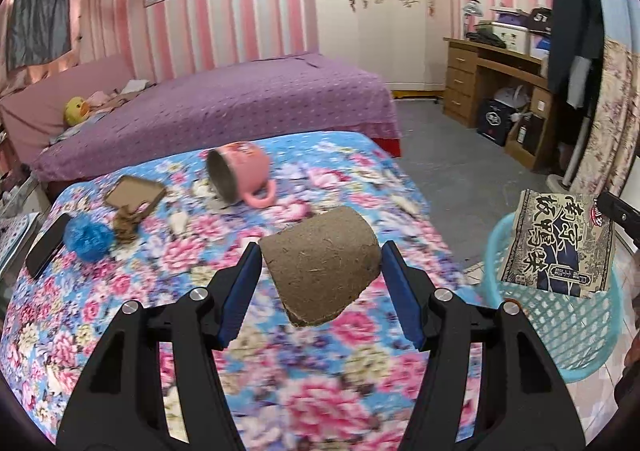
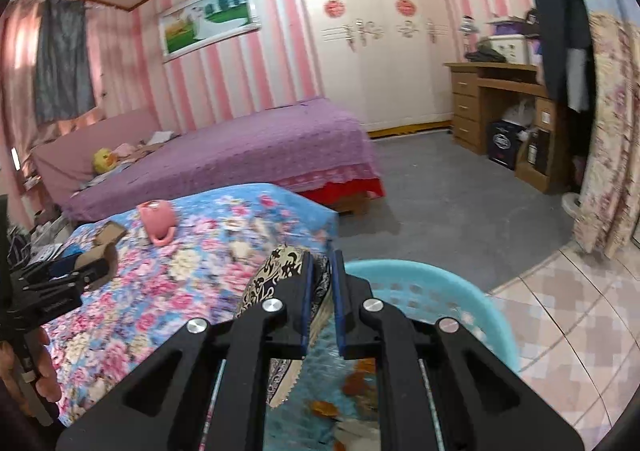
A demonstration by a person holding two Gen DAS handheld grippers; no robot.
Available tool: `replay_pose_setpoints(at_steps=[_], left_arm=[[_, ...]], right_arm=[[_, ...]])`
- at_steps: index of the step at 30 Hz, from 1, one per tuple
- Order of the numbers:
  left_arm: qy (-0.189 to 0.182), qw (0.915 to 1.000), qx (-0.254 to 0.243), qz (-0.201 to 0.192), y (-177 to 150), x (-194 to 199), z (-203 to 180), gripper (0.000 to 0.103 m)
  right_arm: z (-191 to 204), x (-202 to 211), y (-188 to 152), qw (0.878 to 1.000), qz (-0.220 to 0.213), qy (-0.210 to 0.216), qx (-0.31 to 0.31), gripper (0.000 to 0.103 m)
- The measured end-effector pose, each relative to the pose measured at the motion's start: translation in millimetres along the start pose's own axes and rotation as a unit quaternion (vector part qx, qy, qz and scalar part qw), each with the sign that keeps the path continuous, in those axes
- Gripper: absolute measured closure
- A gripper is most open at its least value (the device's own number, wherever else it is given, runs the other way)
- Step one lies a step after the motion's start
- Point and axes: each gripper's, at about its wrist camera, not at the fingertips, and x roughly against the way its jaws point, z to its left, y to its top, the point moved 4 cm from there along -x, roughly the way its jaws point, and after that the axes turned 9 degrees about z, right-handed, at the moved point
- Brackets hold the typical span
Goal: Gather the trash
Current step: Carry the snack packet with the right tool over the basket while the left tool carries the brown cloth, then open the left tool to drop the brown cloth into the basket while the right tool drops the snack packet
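Note:
My left gripper (image 1: 320, 249) is shut on a brown fibre pot (image 1: 320, 271), its blue pads on either side, and holds it tilted above the flowered tablecloth (image 1: 120, 311). My right gripper (image 2: 323, 257) is shut on a black-and-beige printed snack packet (image 2: 276, 271). The packet (image 1: 556, 243) hangs over the turquoise plastic basket (image 1: 560, 335), which stands on the floor off the table's right corner. Scraps lie in the bottom of the basket (image 2: 436, 283). The right wrist view shows the left gripper (image 2: 86, 269) at far left with the pot (image 2: 96, 253).
On the table lie a pink mug (image 1: 240, 173) on its side, a cardboard piece (image 1: 134, 193), crumpled brown paper (image 1: 126, 225), a blue scrub ball (image 1: 86, 237) and a black phone (image 1: 46, 245). Behind are a purple bed (image 1: 240, 99) and a wooden desk (image 1: 492, 79).

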Motion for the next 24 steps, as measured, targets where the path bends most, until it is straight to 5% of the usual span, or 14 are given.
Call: replay_pose_setpoints(at_steps=[11,24], left_arm=[[-0.049,0.9981,-0.037,0.006,-8.5,-9.1,-84.8,0.043],[-0.094,0.9916,-0.083,0.03,-19.2,-25.3,-164.2,0.043]], right_arm=[[-76.4,3.1,-19.4,0.997,0.022,-0.063,-0.033,0.093],[-98.3,5.6,-22.6,0.996,0.018,-0.079,-0.048,0.093]])
